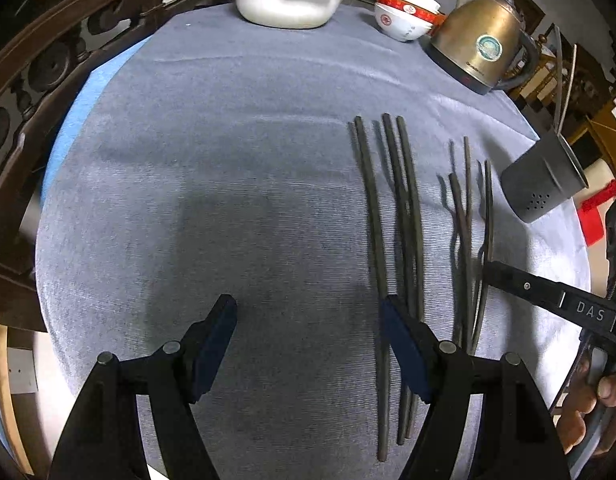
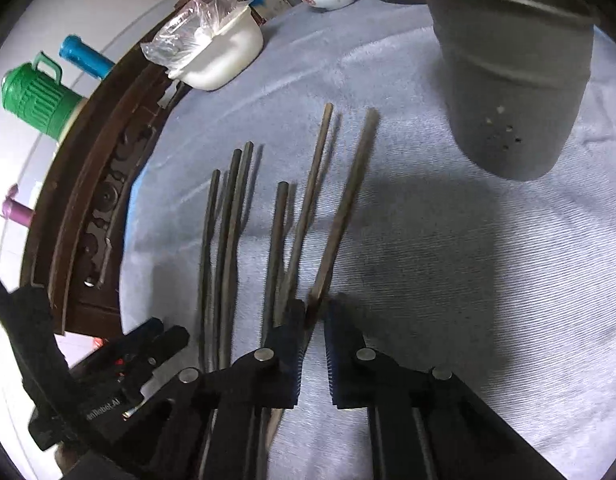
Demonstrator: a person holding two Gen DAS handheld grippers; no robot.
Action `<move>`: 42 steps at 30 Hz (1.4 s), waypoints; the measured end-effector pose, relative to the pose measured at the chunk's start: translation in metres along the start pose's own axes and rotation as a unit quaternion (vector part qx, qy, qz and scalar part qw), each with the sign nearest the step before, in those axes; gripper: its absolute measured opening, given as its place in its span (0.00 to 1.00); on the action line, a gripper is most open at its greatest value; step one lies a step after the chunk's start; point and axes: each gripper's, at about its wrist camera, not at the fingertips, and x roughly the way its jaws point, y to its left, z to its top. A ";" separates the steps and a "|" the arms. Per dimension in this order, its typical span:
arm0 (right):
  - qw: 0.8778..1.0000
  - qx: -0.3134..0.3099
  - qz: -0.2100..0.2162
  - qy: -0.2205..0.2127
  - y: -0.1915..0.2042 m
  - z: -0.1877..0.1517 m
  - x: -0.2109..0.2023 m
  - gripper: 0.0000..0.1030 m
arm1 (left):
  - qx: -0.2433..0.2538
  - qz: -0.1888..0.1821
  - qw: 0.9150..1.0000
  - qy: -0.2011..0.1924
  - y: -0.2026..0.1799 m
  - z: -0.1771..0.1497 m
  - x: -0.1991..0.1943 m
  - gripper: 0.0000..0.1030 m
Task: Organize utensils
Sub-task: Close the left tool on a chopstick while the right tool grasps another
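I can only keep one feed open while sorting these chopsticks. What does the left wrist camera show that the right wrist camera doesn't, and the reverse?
Only the left wrist view: the brass-coloured electric kettle in full, and the open left gripper over bare grey tablecloth.

Only the right wrist view: the green ribbed plastic jug, the blue cylinder, and the right gripper pinching one dark chopstick.

Both: the dark chopsticks, grey perforated utensil cup, white tub, red-and-white bowls.
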 end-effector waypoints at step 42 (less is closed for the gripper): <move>0.986 -0.117 -0.080 0.087 0.004 0.007 -0.007 0.12 | 0.029 0.010 0.994 0.105 -0.026 0.058 0.024 0.12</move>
